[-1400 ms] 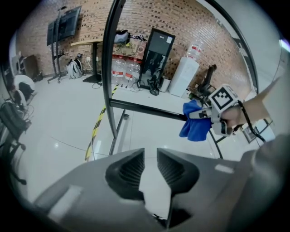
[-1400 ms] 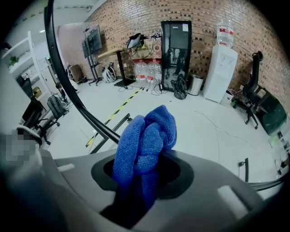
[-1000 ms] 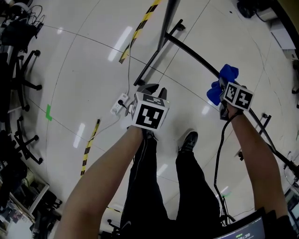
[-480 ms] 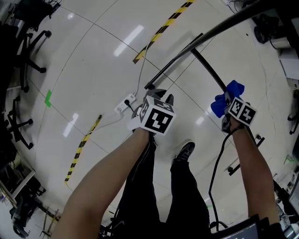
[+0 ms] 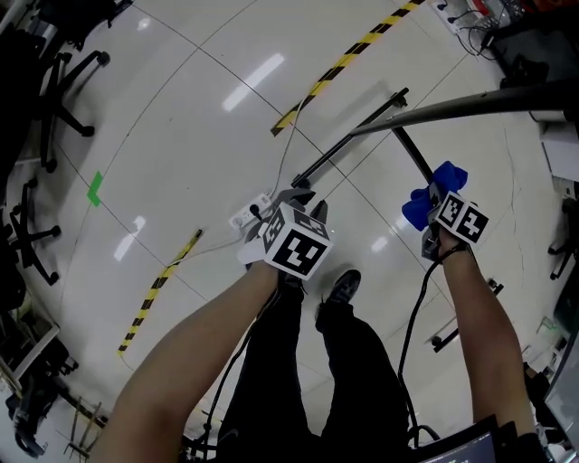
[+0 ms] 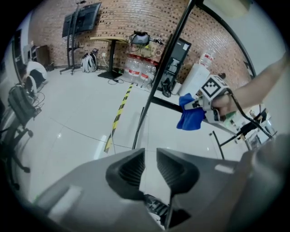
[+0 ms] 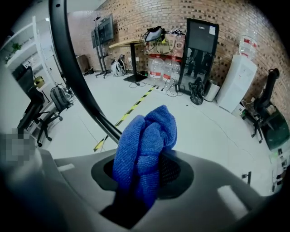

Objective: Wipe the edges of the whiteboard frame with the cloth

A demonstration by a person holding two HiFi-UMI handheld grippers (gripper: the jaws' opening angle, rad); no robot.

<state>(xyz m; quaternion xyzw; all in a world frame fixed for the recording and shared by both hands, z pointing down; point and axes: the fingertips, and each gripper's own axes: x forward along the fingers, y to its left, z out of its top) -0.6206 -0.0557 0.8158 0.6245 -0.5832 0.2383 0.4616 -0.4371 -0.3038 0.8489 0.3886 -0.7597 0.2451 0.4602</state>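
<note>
Two grippers: left gripper [image 6: 150,167], jaws closed and empty; right gripper [image 7: 145,176], jaws clamping a bunched blue microfibre cloth [image 7: 145,136], with the dark metal whiteboard frame [image 7: 68,68] ahead-left of them, untouched; friction along its edge could drag the loose bunch free.

Lower centre: left tool [image 6: 150,156] closed and empty; right of centre: right tool [image 6: 198,105] clamping blue cloth [image 6: 190,118] beside black frame post [image 6: 165,68], striped floor tape [image 6: 118,111] further left.

Glossy pale floor [image 5: 181,136]; yellow-black striped tape [image 5: 348,61] laid across it; green tape mark [image 5: 94,188]; white power strip [image 5: 246,218]; office chairs [image 5: 56,90], left edge; water jugs [image 7: 156,68] against brick wall [image 7: 149,13].
</note>
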